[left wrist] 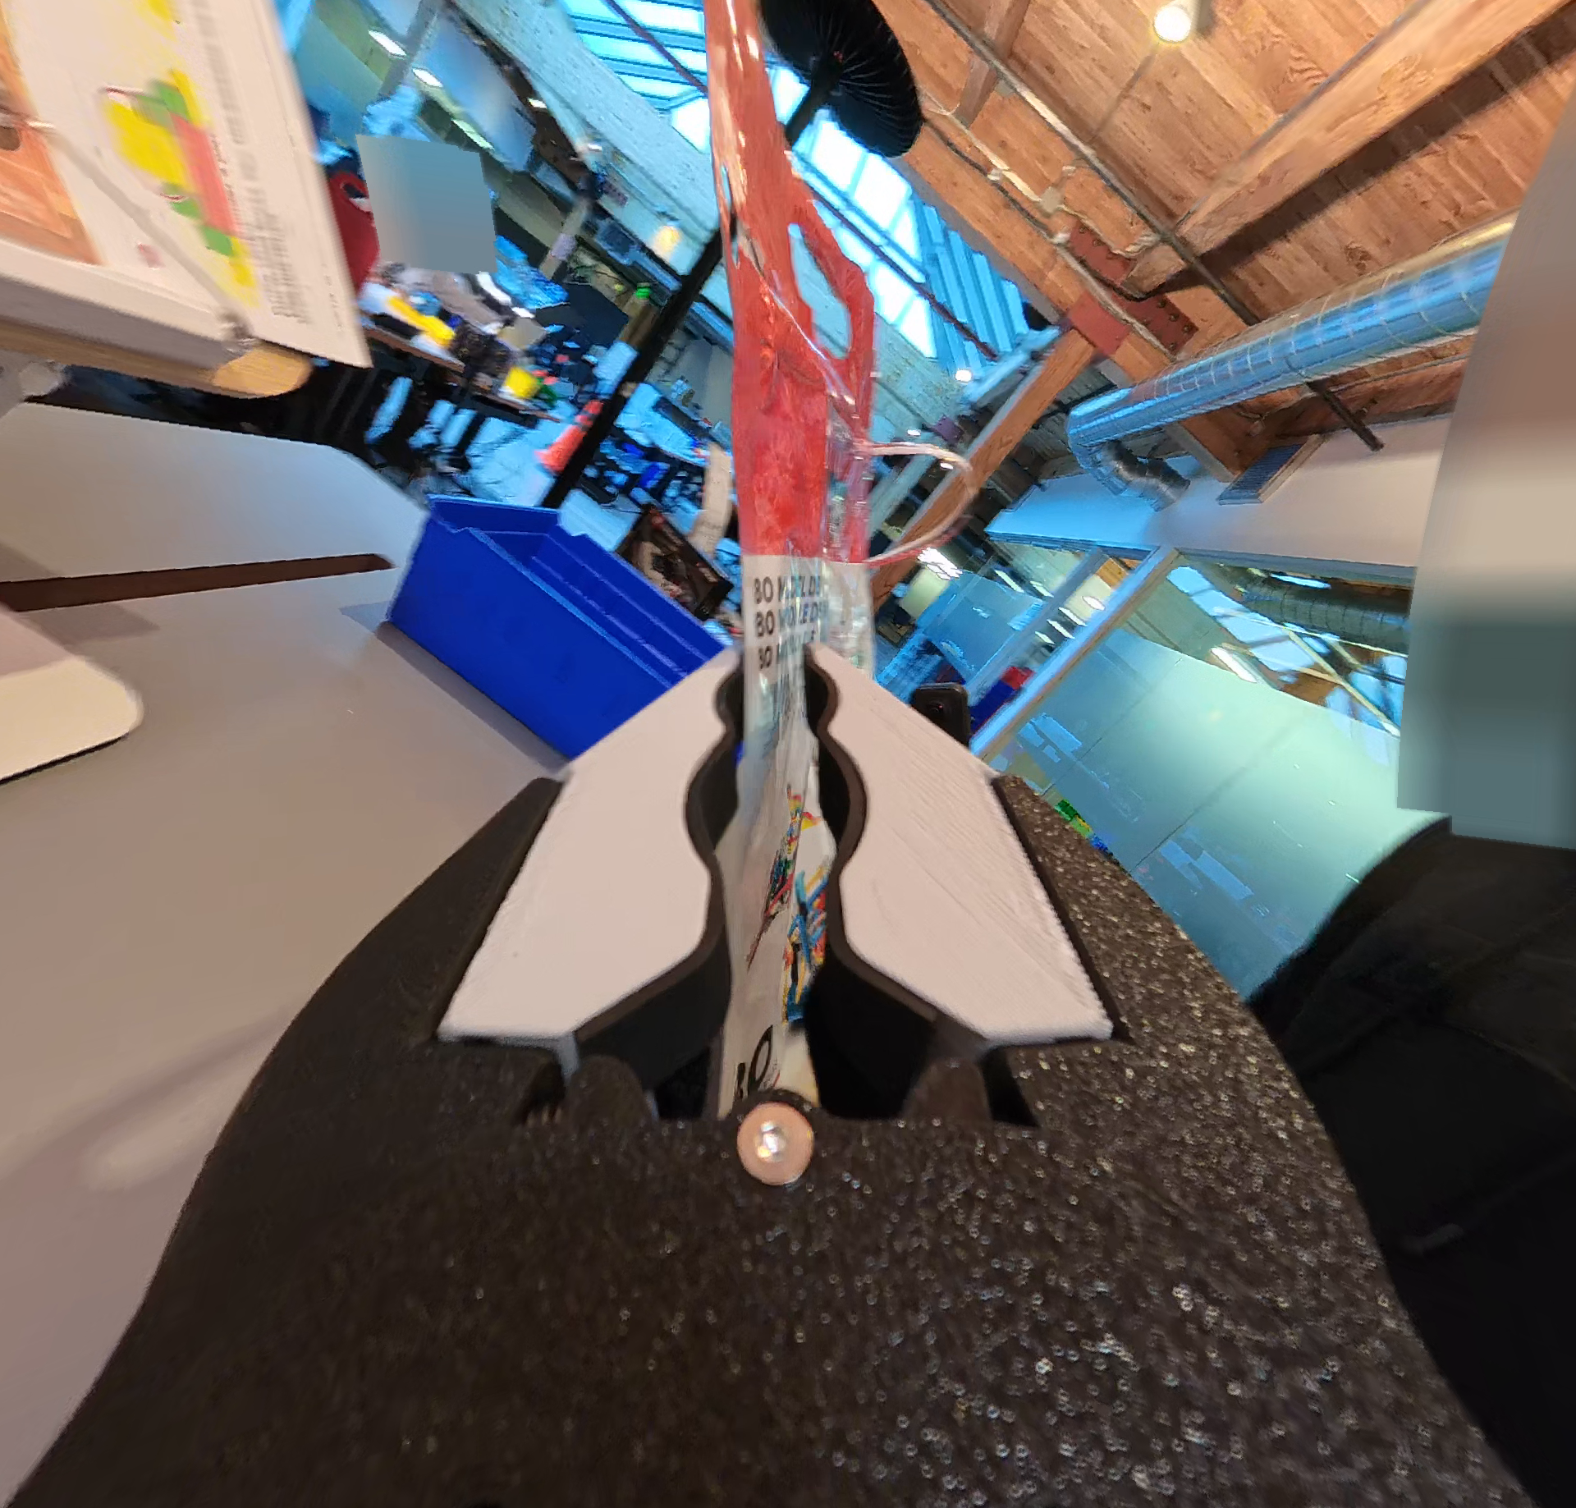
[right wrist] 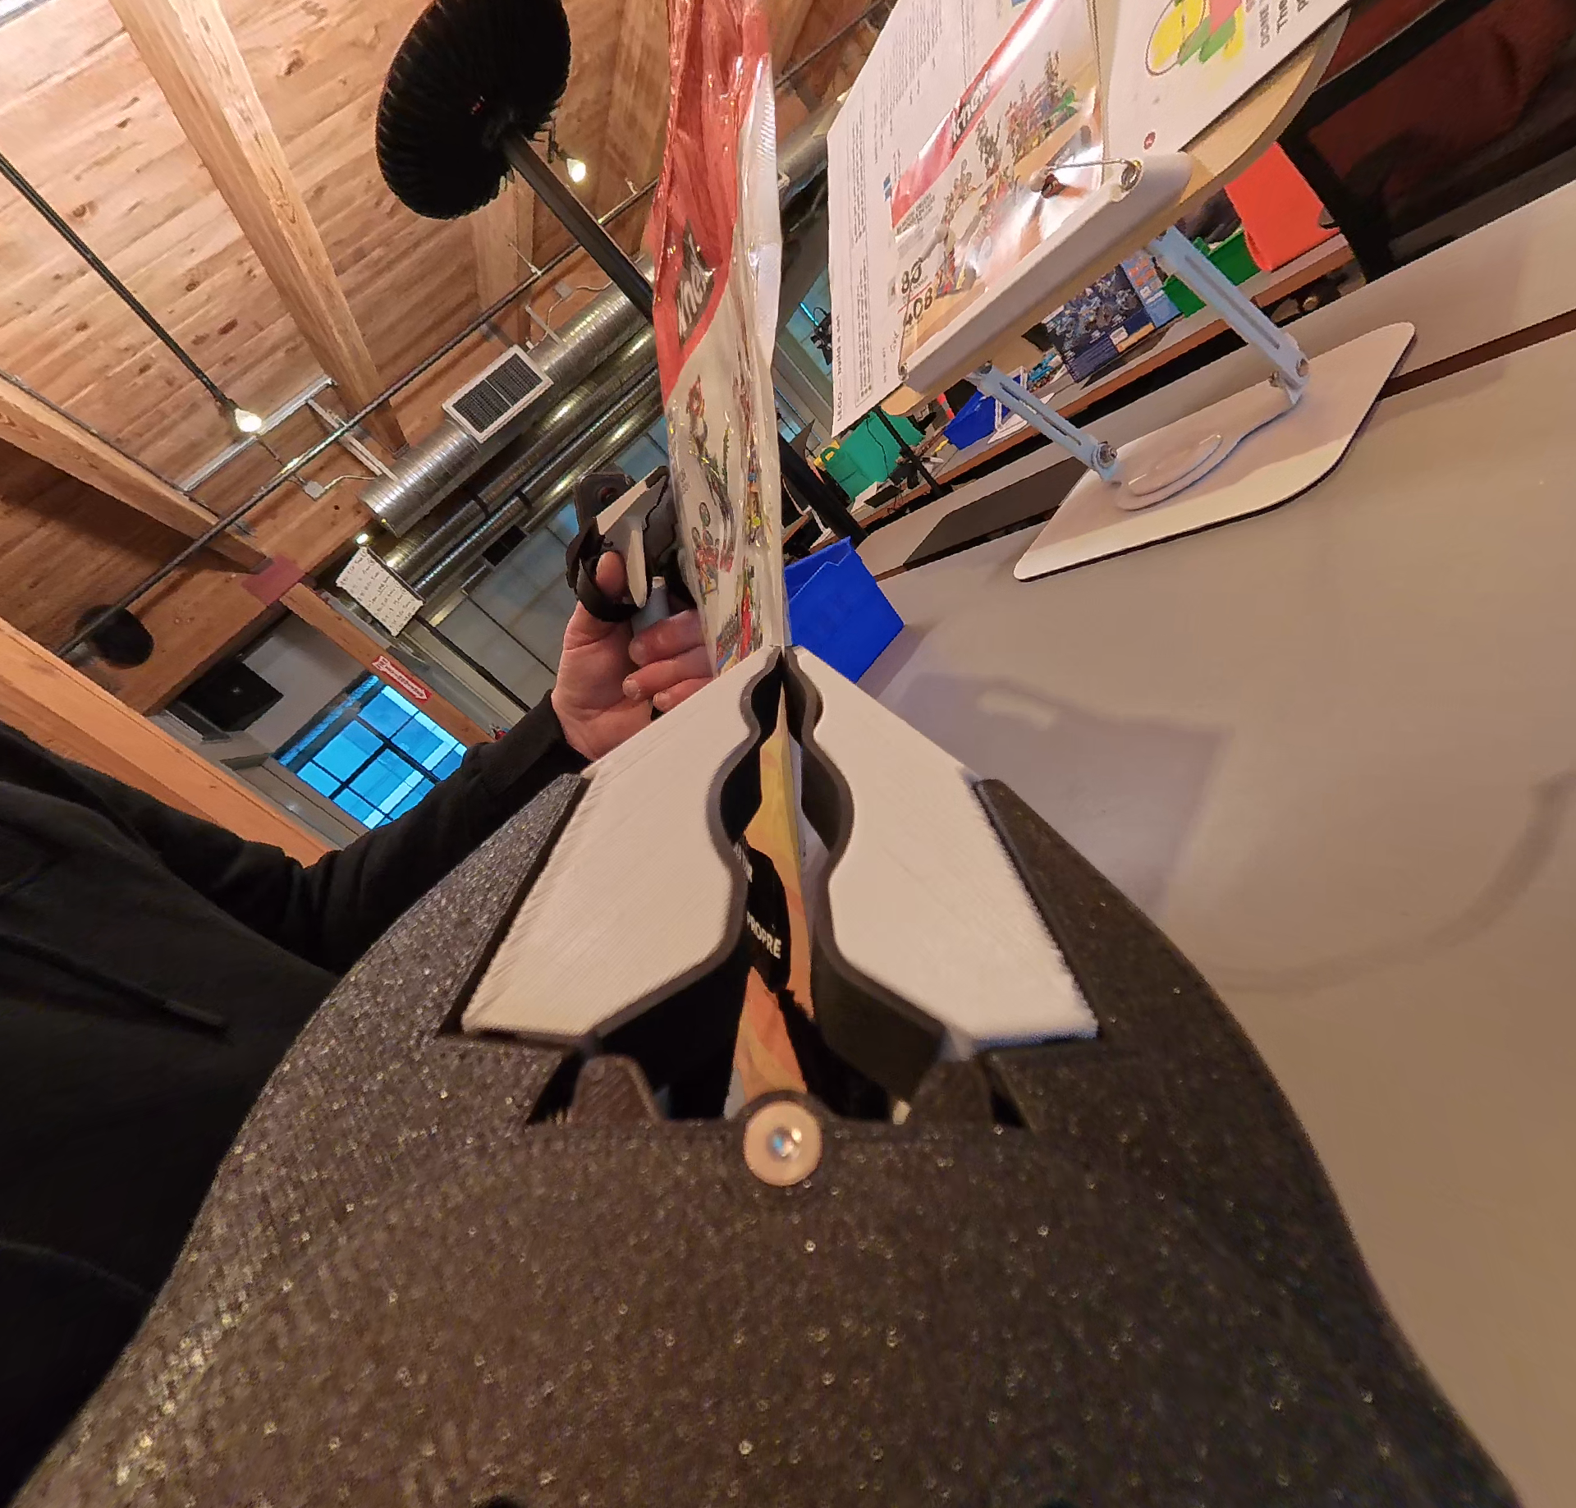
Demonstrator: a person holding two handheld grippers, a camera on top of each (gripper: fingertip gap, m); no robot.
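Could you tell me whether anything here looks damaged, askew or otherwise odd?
Nothing looks damaged or spilled. The one unusual thing: the flat red-topped printed plastic bag is held up off the grey table, pinched edge-on by both the left tongs and right tongs.

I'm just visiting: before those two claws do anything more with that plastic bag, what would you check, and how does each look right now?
1. Left gripper shut on the plastic bag: ok.
2. Right gripper shut on the same bag: ok.
3. Bag lifted off the grey table: ok.
4. Blue bin stands apart from the bag: ok.
5. Bag sealed or open: cannot tell.
6. Book stand away from both grippers: ok.
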